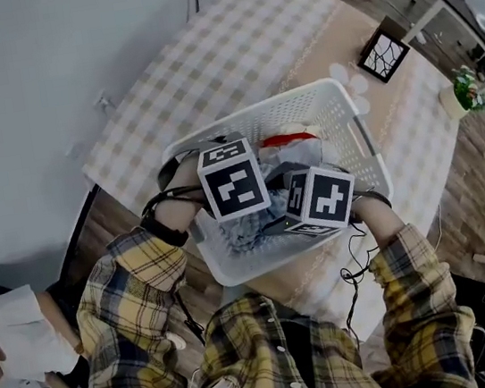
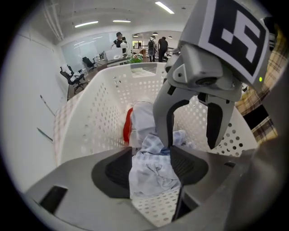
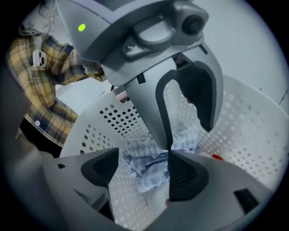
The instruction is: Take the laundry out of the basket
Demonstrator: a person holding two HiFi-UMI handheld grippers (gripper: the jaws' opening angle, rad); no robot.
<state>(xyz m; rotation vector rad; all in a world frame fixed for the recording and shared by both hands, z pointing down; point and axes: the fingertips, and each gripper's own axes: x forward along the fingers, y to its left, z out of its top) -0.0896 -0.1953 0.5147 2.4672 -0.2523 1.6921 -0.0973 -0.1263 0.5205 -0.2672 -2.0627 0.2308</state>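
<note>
A white perforated laundry basket (image 1: 336, 98) stands on the table near its front edge. Inside lie a light blue checked cloth (image 1: 246, 229), a pale garment (image 1: 300, 155) and a red item (image 1: 287, 138). Both grippers point down into the basket, side by side: the left gripper (image 1: 233, 181) and the right gripper (image 1: 320, 199). In the left gripper view the jaws of my left gripper (image 2: 153, 167) stand apart over the blue cloth (image 2: 151, 173), not pressing it. My right gripper (image 3: 142, 171) is likewise open above the same cloth (image 3: 146, 164).
The table carries a checked cloth (image 1: 232, 63), a framed picture (image 1: 383, 56) and a small plant (image 1: 467, 92) at the far right. Basket walls (image 2: 99, 113) close in around both grippers. A person in white (image 1: 20, 339) is at the lower left, cables (image 1: 358, 271) hang by the right arm.
</note>
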